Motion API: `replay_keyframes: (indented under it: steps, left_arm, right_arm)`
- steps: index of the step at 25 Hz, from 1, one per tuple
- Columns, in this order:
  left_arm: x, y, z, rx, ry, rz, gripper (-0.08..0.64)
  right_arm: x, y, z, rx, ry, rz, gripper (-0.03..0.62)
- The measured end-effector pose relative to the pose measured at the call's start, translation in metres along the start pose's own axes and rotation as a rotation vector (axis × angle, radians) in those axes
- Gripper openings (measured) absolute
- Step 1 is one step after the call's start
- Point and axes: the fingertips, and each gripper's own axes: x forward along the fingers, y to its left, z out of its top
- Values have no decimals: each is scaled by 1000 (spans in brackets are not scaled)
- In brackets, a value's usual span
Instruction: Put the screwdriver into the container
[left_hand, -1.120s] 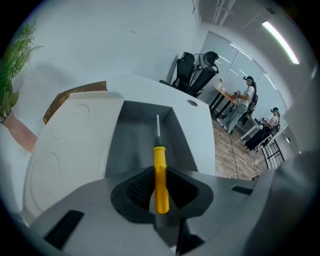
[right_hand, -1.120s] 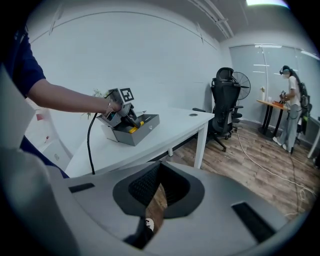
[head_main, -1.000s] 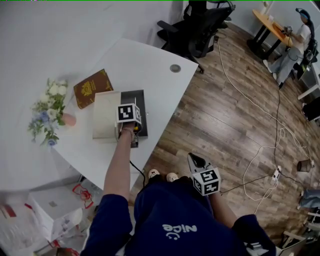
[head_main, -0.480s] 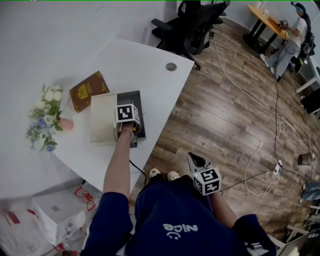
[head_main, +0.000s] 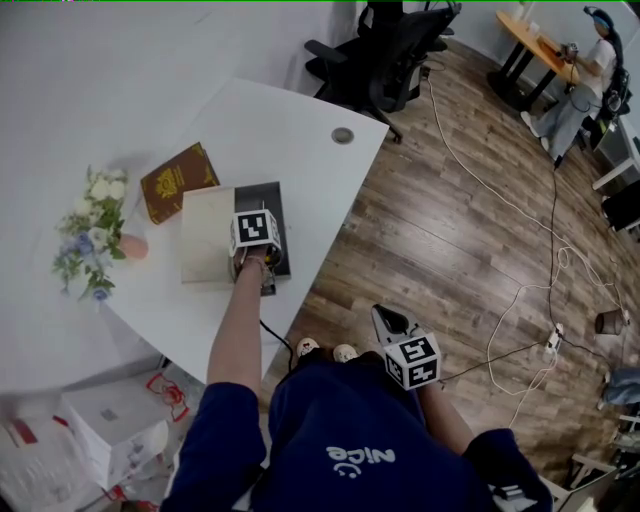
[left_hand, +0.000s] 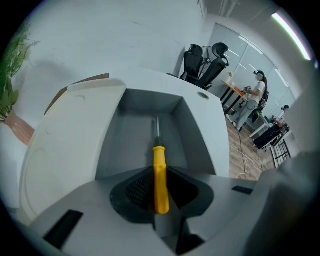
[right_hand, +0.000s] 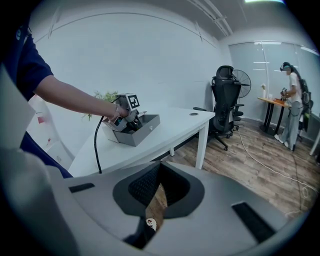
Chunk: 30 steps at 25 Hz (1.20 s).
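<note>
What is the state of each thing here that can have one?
container: open.
lid: off, beside the container.
left gripper: on the screwdriver handle, jaws have just been opening.
screwdriver: held, shaft pointing into the container.
right gripper: jaws slightly apart, empty.

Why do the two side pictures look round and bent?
Left gripper view: wide-angle lens, dark corners, the container walls splay, the screwdriver looks sharp. Right gripper view: same round dark rim, the table bows. Head view: milder bending, even light.
</note>
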Motion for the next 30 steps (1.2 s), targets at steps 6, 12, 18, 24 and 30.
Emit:
replay_keyframes:
  steps: [6,12,18,24,30]
  left_arm:
    - [-7,-2,5,27,-55,48,114]
    - [-19,-7,8,25,-115,6,159]
    - [-43,-6,13,14,-193,-11,164]
    - [-91,-26,24,66,-352,-78,164]
    - [-149,-49,25,139,-528,-130,164]
  right_arm:
    - [-3,-8,-6,19,15,-1,21]
    - [0,-4,-7,26,16,41,21]
    - [3,-3,-6,37,5,66,21]
    - [-2,2,-1,27,-27,97,21]
    - [-6,4,-1,21,-46,137,21]
